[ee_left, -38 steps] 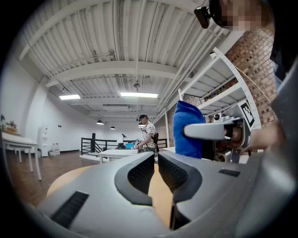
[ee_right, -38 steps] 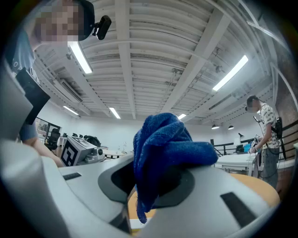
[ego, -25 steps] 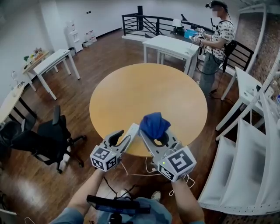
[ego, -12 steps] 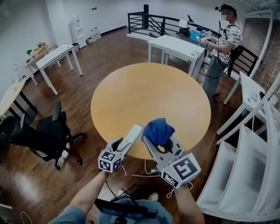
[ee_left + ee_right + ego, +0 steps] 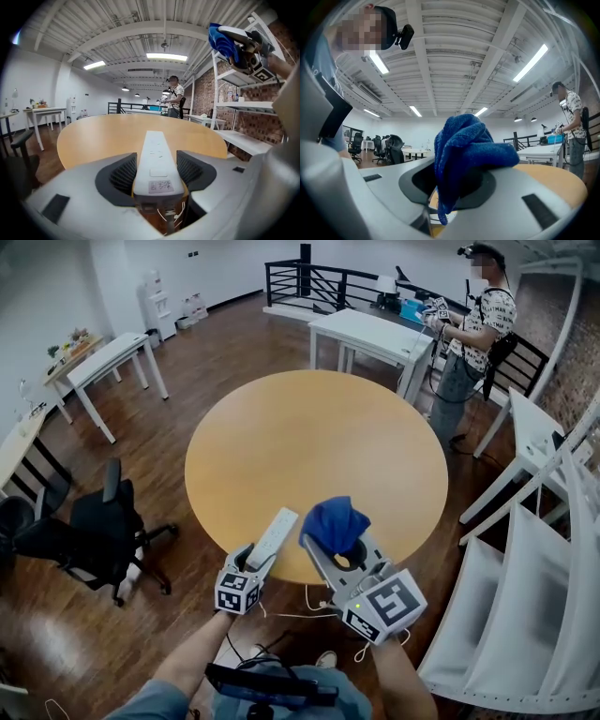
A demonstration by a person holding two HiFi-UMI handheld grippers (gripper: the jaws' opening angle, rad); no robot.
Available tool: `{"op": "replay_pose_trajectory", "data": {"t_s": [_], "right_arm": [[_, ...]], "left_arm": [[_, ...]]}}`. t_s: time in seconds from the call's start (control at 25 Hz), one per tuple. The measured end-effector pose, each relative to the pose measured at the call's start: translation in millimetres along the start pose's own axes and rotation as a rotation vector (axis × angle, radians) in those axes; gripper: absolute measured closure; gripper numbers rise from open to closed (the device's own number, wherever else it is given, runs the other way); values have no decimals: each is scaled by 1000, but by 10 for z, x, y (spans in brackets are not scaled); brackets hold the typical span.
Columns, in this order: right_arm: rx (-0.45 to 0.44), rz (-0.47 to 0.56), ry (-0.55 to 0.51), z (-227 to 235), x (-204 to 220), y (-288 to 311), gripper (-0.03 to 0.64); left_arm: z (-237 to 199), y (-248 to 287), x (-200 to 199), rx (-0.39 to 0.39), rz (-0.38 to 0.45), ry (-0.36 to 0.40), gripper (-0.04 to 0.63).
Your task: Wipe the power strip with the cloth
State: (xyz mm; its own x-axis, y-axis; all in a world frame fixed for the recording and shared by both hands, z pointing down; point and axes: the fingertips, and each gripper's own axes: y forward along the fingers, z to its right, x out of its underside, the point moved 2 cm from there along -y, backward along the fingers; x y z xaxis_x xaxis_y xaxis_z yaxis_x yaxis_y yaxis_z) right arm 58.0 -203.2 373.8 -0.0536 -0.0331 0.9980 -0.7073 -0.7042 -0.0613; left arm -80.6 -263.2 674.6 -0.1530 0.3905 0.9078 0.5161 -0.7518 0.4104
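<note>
The white power strip lies on the near edge of the round wooden table, its cord hanging off the front. My left gripper is at its near end. In the left gripper view the power strip runs between the two pads with a small gap on each side. Those jaws have just been opening and stand open around it. My right gripper hovers just right of the strip, shut on a bunched blue cloth. The cloth fills the right gripper view.
A black office chair stands left of the table. White shelving rises close on the right. Behind the table are a white desk and a person holding grippers. More white desks line the far left.
My left gripper has come down with the power strip onto the table's near edge, and its jaws have spread apart. The right gripper with the cloth has stayed in place.
</note>
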Motion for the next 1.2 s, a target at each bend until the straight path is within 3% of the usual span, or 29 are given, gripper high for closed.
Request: {"op": "replay_pose_trajectory", "data": {"t_s": [0.4,0.6,1.0,1.2], "right_arm": [[-1,-31,12,46,117,86,529],[-8,-29,33,60,171,134,529],[8,-17,39,83,160,49,529],[16,-7,43,90,125,2,529]], "left_arm": [[55,112,54,-39,-10,38,290],[92,183,90,-72,-75,140,292],[25,184,57,-68,-118,83,316],[7,149,-32,-61,-112,104,318]]}}
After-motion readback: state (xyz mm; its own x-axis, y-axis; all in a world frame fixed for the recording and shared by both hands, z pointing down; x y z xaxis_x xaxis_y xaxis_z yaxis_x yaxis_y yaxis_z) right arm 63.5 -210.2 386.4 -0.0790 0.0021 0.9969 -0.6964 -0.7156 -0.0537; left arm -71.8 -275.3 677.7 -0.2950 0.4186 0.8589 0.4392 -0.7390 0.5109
